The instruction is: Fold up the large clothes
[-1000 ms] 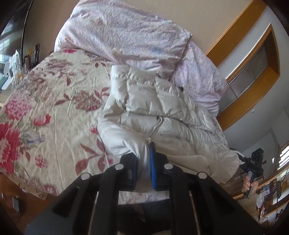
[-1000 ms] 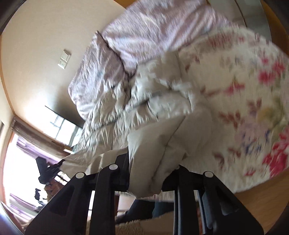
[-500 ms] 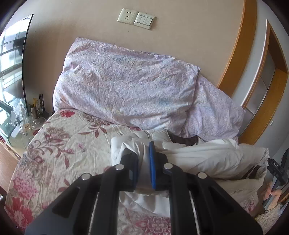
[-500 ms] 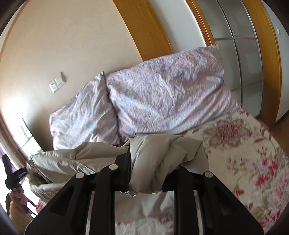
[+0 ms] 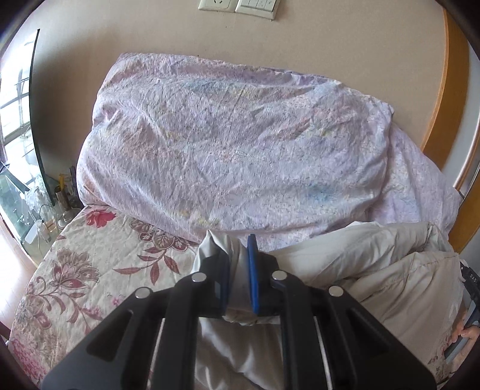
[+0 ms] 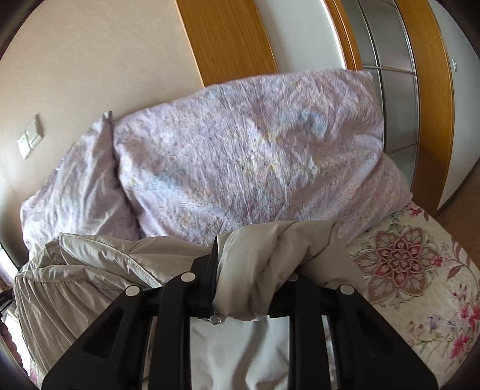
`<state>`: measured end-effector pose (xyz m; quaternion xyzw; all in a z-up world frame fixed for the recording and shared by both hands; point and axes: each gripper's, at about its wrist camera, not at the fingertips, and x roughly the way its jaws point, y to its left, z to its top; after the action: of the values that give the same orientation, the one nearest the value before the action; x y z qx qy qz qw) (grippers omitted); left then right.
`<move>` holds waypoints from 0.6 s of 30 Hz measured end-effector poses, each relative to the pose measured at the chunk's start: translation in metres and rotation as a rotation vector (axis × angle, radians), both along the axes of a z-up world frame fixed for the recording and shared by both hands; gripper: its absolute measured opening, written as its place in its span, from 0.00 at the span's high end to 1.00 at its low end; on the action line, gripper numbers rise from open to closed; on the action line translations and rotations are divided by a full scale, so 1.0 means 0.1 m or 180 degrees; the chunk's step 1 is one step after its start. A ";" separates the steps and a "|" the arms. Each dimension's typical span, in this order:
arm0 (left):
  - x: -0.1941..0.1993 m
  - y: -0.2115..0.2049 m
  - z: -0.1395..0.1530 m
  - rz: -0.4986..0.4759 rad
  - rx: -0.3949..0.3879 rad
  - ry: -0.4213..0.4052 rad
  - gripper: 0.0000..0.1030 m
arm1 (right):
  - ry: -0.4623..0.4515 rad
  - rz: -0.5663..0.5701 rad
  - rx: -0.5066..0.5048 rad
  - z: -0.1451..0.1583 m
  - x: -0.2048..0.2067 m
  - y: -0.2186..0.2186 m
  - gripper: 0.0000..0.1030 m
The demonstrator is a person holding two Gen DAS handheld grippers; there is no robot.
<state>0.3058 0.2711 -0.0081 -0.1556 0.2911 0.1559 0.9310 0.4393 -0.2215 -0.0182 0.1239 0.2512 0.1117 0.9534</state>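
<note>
Pillows: two big lilac pillows [image 5: 234, 144] lean on the beige wall [image 5: 126, 27] at the bed's head, one overlapping the other; crinkled cotton, faint blue and yellow marks; they rise just behind the lifted coat
Sheet: floral sheet [image 5: 90, 270], cream with red and maroon blooms, creased; bare on either side of the coat
Surroundings: socket and switch plate [image 5: 237, 6] above the pillows; bottles and jars [image 5: 51, 210] on a stand beside the bed; wooden trim [image 6: 225, 36] and frosted door [image 6: 390, 75] at the far side
Coat: pale beige padded coat [image 5: 375, 270], quilted, slightly shiny, puffy; bunched and held up over the sheet between both grippers
Left gripper [image 5: 238, 270]: clamped on a thin fold of the coat
Right gripper [image 6: 255, 270]: clamped on a thick twisted roll of the coat
</note>
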 end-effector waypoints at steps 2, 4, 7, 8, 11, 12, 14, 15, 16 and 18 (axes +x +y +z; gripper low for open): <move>0.14 0.02 -0.09 0.0029 0.0025 0.0047 0.89 | 0.0078 -0.0051 0.0000 -0.08 0.14 0.05 0.77; 0.27 0.03 -0.18 0.0055 0.0045 0.0106 0.88 | 0.0167 -0.0100 -0.0001 -0.17 0.27 0.10 0.76; 0.43 0.04 -0.32 0.0106 0.0052 0.0192 0.85 | 0.0337 -0.0164 0.0063 -0.30 0.45 0.14 0.68; 0.47 0.05 -0.37 0.0116 0.0016 0.0216 0.83 | 0.0404 -0.0179 0.0132 -0.34 0.51 0.13 0.62; 0.56 0.14 -0.47 0.0121 -0.0203 0.0253 0.62 | 0.0510 -0.0201 0.0379 -0.40 0.58 0.08 0.44; 0.58 0.18 -0.50 0.0097 -0.0314 0.0250 0.58 | 0.0498 -0.0210 0.0471 -0.39 0.59 0.05 0.39; 0.59 0.26 -0.51 0.0122 -0.0457 0.0239 0.27 | 0.0409 -0.0245 0.0596 -0.33 0.56 -0.02 0.32; 0.56 0.29 -0.50 0.0221 -0.0441 0.0210 0.15 | 0.0311 -0.0278 0.0650 -0.27 0.51 -0.06 0.28; 0.50 0.30 -0.45 0.0347 -0.0356 0.0134 0.05 | 0.0205 -0.0317 0.0646 -0.21 0.45 -0.08 0.23; 0.40 0.28 -0.34 0.0321 -0.0233 -0.0006 0.05 | -0.0041 -0.0389 0.0507 -0.08 0.31 -0.10 0.20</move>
<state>0.3457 0.2994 -0.0417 -0.2042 0.2876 0.1917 0.9159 0.4701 -0.2312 -0.0262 0.2138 0.2274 0.0738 0.9472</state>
